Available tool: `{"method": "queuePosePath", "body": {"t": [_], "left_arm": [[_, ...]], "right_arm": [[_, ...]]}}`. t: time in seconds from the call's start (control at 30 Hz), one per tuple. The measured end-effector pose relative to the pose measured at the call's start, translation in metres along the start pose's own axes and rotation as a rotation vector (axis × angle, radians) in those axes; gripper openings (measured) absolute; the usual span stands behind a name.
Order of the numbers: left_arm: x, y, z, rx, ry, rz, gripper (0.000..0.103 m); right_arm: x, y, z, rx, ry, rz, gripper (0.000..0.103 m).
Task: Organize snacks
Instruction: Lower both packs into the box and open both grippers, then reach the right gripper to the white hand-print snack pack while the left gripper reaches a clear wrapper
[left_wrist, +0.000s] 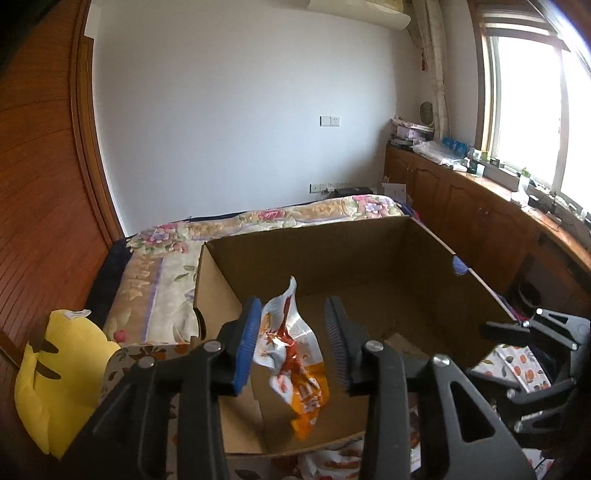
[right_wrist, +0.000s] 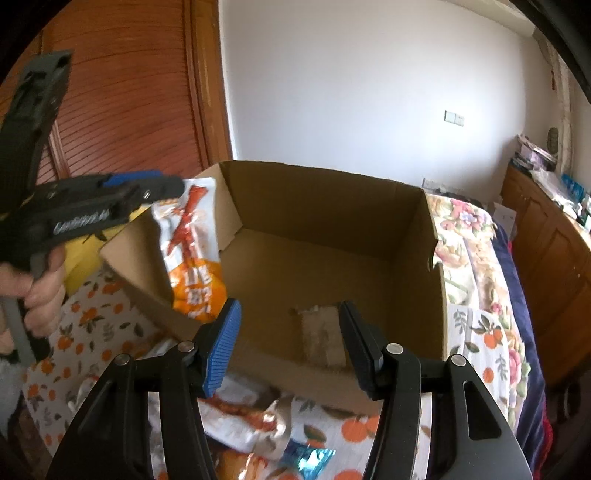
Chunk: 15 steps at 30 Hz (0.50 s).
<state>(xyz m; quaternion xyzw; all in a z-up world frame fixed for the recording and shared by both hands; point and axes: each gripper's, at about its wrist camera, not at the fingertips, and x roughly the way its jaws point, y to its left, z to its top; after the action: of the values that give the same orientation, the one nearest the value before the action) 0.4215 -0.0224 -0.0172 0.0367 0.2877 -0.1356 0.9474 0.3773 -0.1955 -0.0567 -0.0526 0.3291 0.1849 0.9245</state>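
Observation:
An orange and white snack packet (left_wrist: 291, 354) hangs between the open fingers of my left gripper (left_wrist: 293, 341), over the near left part of an open cardboard box (left_wrist: 369, 254). It seems to be dropping free. In the right wrist view the packet (right_wrist: 192, 251) hangs just below the left gripper (right_wrist: 162, 190) at the box's left wall. My right gripper (right_wrist: 288, 347) is open and empty above the box's near edge (right_wrist: 402, 373). The box floor shows only a paper label (right_wrist: 321, 336).
Several snack packets (right_wrist: 251, 424) lie on an orange-print cloth (right_wrist: 92, 325) in front of the box. A yellow plush toy (left_wrist: 59, 376) sits left of it. The box stands on a floral bed (left_wrist: 258, 221). Wooden cabinets (left_wrist: 480, 214) run along the right under a window.

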Motion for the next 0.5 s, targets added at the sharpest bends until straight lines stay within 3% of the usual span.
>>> {"method": "queuePosePath", "body": {"t": [0.27,0.5], "left_arm": [[-0.04,0.001,-0.013,0.007,-0.017,-0.023,0.037],[-0.068,0.01,-0.051,-0.006,0.016,-0.039,0.037]], "right_arm": [[-0.035,0.019,-0.01,-0.012,-0.028,0.047,0.057],[-0.038,0.043,-0.03,-0.049,0.016,0.089,0.06]]}}
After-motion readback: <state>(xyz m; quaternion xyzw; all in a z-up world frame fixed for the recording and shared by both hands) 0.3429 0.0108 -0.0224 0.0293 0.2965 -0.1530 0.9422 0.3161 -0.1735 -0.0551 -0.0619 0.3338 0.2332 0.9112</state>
